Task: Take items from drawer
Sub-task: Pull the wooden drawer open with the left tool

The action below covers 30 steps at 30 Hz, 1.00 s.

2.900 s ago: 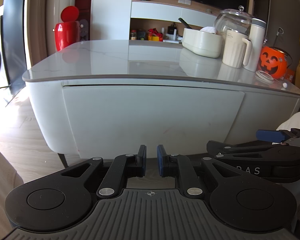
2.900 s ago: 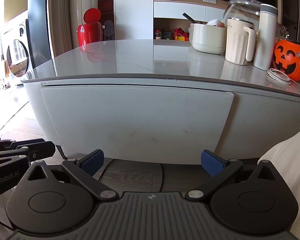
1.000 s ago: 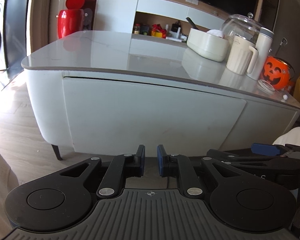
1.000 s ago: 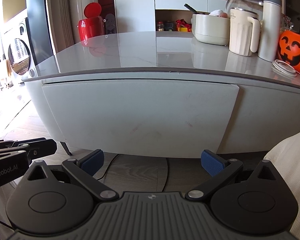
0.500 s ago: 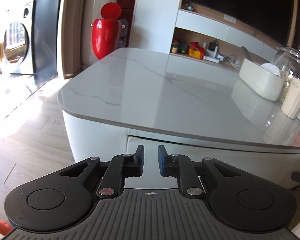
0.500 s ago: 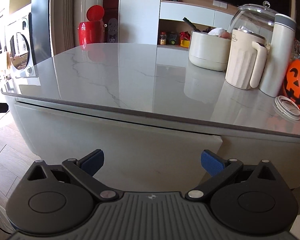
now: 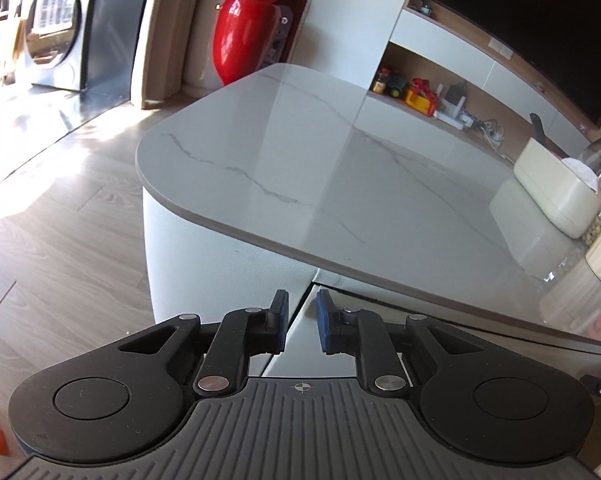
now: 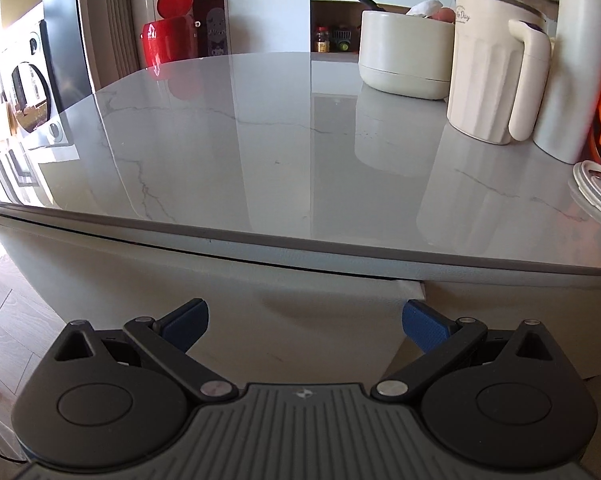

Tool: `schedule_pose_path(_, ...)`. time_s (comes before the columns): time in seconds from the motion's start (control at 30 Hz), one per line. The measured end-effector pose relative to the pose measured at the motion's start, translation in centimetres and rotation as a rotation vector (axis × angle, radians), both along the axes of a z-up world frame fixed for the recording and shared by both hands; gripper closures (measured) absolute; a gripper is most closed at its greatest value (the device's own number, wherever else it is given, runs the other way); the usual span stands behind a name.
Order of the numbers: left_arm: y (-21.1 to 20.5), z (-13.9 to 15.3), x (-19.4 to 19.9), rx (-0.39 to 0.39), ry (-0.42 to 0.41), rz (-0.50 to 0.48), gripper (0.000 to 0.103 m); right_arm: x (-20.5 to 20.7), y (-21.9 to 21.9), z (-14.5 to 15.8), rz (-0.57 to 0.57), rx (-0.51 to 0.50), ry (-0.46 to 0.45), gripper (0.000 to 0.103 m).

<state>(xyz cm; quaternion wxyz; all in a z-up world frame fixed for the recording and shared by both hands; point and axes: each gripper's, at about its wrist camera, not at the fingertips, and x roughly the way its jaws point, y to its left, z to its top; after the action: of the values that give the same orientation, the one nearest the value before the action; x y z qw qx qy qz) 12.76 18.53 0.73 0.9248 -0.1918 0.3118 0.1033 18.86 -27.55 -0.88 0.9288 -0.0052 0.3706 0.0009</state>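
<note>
Left wrist view: both tools now right at the drawer front, drawer unopened.
Since a second ago I've closed in; left tool [image 7: 299, 326], jaws a narrow gap, empty, sits on the drawer [image 7: 324, 344] left seam at 12 o'clock under the surface [image 7: 340, 184]. Right tool [image 8: 305, 322], wide open, empty, faces its right end. Items inside hidden.

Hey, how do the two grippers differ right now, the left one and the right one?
The left gripper has its jaws nearly together, with a narrow gap; the right gripper has its jaws spread wide. The left gripper faces the drawer front at its left edge, near the table's rounded corner; the right gripper faces the drawer front's right part, its right pad by the right edge. Both have blue pads, hold nothing, and sit close to the closed drawer.
</note>
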Motion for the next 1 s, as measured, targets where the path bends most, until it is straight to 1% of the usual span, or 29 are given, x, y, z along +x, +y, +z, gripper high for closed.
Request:
schedule_pose_path(0.07,0.5,-0.1,-0.1,-0.027,-0.004,0.004,0.086,0.1,0.5,-0.2,0.01,-0.024,0.017,0.0)
schedule_pose_path(0.13,0.7,-0.2,-0.3,-0.036,-0.007,0.004,0.086,0.2,0.5,-0.5,0.015,0.003,0.057,0.0)
schedule_pose_path(0.17,0.8,-0.2,-0.2,-0.037,-0.008,0.003,0.086,0.2,0.5,-0.6,0.01,0.001,0.059,0.0)
schedule_pose_path(0.23,0.9,-0.3,-0.3,-0.046,-0.01,0.001,0.087,0.5,0.3,-0.5,-0.021,-0.009,0.05,0.0)
schedule_pose_path(0.37,1.0,-0.5,-0.3,-0.058,-0.013,-0.001,0.087,1.5,-1.2,-0.9,-0.102,0.038,0.079,0.0)
schedule_pose_path(0.43,0.7,-0.6,-0.3,-0.075,-0.012,-0.032,0.086,2.2,-1.7,-1.2,-0.138,0.04,0.088,0.0)
schedule_pose_path(0.47,0.5,-0.6,-0.2,-0.071,-0.011,-0.048,0.086,2.3,-1.9,-1.2,-0.142,0.048,0.086,0.0)
schedule_pose_path(0.53,-0.2,-0.6,-0.2,-0.036,-0.01,-0.073,0.086,2.6,-2.1,-1.3,-0.138,0.068,0.092,0.0)
schedule_pose_path(0.6,-0.7,-0.5,-0.3,-0.017,-0.015,-0.085,0.086,2.6,-2.2,-1.4,-0.118,0.091,0.078,0.0)
schedule_pose_path(0.77,-1.1,-0.3,-0.5,0.027,-0.032,-0.071,0.086,2.6,-2.1,-1.4,-0.108,0.102,0.062,0.0)
schedule_pose_path(0.9,-0.8,-0.3,-0.3,0.019,-0.029,-0.047,0.086,2.6,-2.4,-1.4,-0.102,0.115,0.06,0.0)
schedule_pose_path(1.0,-0.4,-0.4,-0.1,-0.002,-0.028,-0.03,0.085,2.1,-1.9,-1.5,-0.086,0.081,0.067,0.0)
